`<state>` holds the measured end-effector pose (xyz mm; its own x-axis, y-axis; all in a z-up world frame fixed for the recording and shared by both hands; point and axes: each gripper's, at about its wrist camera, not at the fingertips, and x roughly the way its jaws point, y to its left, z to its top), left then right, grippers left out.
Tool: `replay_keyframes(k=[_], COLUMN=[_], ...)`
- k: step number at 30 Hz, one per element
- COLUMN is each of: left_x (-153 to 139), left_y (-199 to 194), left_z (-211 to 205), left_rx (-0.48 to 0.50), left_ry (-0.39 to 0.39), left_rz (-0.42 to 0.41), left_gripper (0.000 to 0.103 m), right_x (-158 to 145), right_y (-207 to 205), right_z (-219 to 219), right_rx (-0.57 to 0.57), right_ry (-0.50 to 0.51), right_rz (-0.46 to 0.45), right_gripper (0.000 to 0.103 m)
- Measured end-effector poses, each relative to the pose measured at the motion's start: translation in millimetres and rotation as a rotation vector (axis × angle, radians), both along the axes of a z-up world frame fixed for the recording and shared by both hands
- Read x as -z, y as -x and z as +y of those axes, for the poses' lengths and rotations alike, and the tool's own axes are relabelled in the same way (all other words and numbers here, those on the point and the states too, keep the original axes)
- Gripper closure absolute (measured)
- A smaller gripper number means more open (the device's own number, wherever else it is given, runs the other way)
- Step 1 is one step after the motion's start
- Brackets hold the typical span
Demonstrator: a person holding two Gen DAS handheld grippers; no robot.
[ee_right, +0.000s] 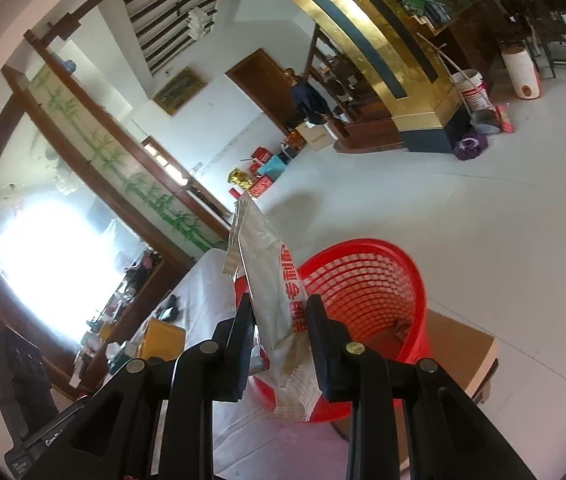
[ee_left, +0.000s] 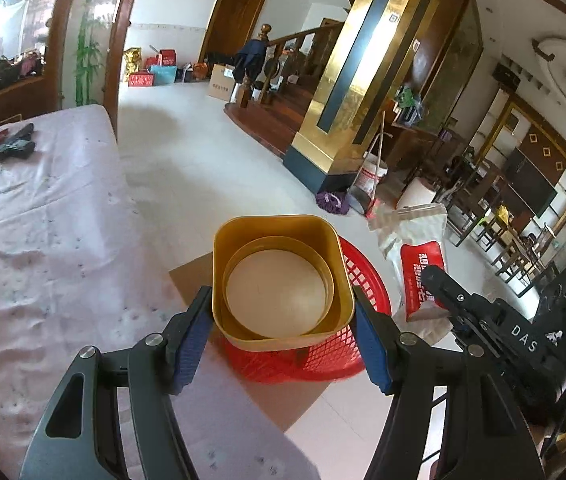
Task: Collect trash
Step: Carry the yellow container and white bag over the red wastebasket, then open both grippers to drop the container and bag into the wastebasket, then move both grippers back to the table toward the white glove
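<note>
- Gold-coloured square tub (ee_left: 279,280) sat clamped between the blue pads (ee_left: 189,346) of the left gripper (ee_left: 283,350), directly above the red mesh wastebasket (ee_left: 357,320), apparently ready for dropping.
- At 3 o'clock, the right gripper (ee_right: 279,344) had its jaws pinched on a silver-and-red snack wrapper (ee_right: 273,280), just beside the basket's rim.
- Cloth-covered surface (ee_left: 43,240) lay at 9 o'clock; nothing blocked the basket mouth.

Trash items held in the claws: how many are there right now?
2. A yellow container sits between the left claw pads, above the red basket. A silver-and-red wrapper is pinched in the right claw, beside that basket. More trash may lie hidden inside it.
</note>
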<state>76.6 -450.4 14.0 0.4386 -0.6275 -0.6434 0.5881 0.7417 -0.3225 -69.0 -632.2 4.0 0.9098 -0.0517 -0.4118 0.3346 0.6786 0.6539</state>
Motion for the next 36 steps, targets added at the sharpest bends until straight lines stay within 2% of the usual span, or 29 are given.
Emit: replay_keyframes(k=[12, 26, 28, 30, 36], left_x=[24.5, 44.7, 45.9, 40.9, 9.1], left_y=[-27.3, -44.1, -46.9, -45.5, -23.9], left_z=[-36.8, -45.0, -39.9, -30.1, 16.6], left_rx=[0.019, 0.027, 0.036, 0.032, -0.004], left_ry=[-0.041, -0.055, -0.045, -0.034, -0.006], left_rz=[0.061, 0.145, 0.174, 0.167, 0.087], left_gripper=[0.038, 0.038, 0.037, 0.037, 0.028], right_x=[20.8, 28.6, 29.3, 26.2, 6.0], right_y=[-24.7, -33.7, -32.8, -28.7, -11.8], right_z=[-24.1, -29.1, -30.7, -30.0, -11.5], right_rx=[0.012, 0.011, 0.024, 0.04, 0.045], right_ry=[-0.028, -0.05, -0.055, -0.048, -0.031], right_rz=[0.064, 0.107, 0.118, 0.117, 0.079], right_gripper=[0.075, 0.072, 0.067, 0.05, 0.048])
